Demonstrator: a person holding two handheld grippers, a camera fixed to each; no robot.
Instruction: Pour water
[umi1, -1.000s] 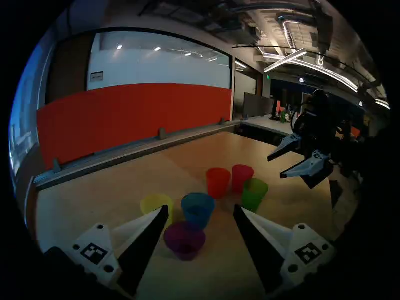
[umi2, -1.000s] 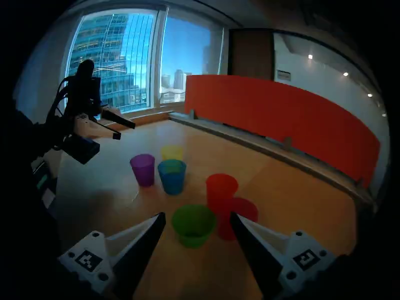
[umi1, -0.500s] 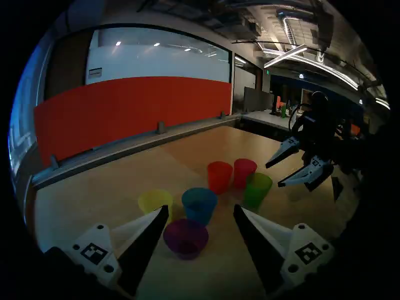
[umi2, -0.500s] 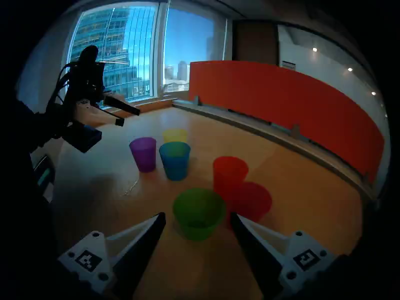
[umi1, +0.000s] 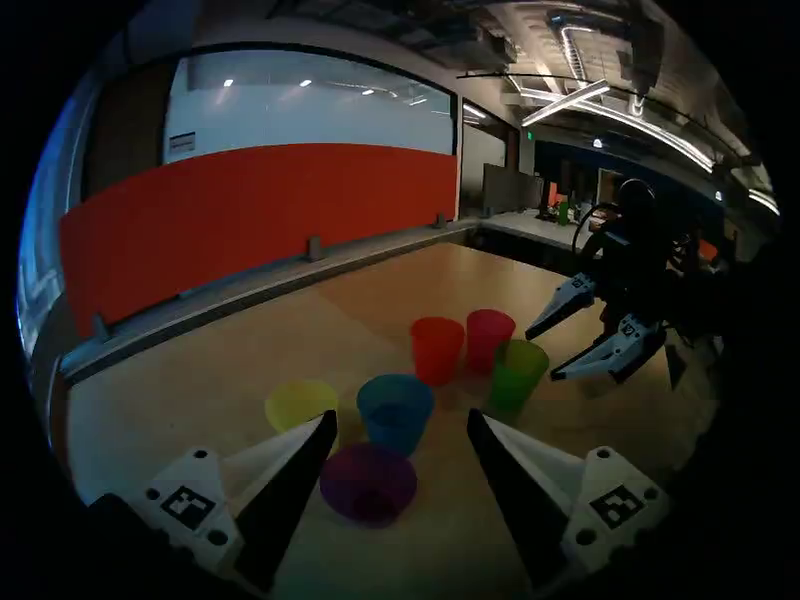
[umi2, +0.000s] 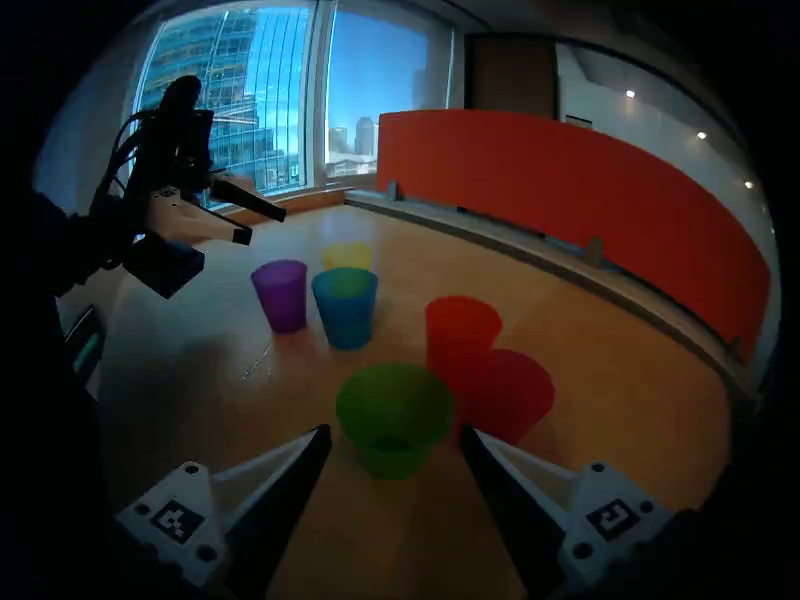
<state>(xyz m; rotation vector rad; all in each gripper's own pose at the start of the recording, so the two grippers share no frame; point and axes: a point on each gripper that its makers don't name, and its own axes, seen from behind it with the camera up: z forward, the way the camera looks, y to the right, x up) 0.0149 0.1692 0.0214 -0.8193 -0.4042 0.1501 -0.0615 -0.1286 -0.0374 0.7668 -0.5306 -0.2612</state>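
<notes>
in the left gripper view, six plastic cups are seen standing upright on the wooden table (umi1: 220, 370). from left to right, a yellow cup (umi1: 300, 403), a purple cup (umi1: 368, 485), a blue cup (umi1: 395, 410), an orange cup (umi1: 437, 348), a red cup (umi1: 490, 337) and a green cup (umi1: 517, 372) are found. the left tongs (umi1: 400, 418) are held apart, with nothing clamped. the purple cup is framed between their fingers, near the tips, and no contact can be made out. just right of the green cup, the right tongs (umi1: 543, 356) are held above the table, also apart and empty.

in the right gripper view, the left tongs are seen at the upper left, raised above the table near the purple cup. the green cup is placed nearest, just ahead of the spread fingertips of the right tongs, untouched as far as can be told. the orange and red cups are seen close together just right of it. whether any cup holds water cannot be told.
</notes>
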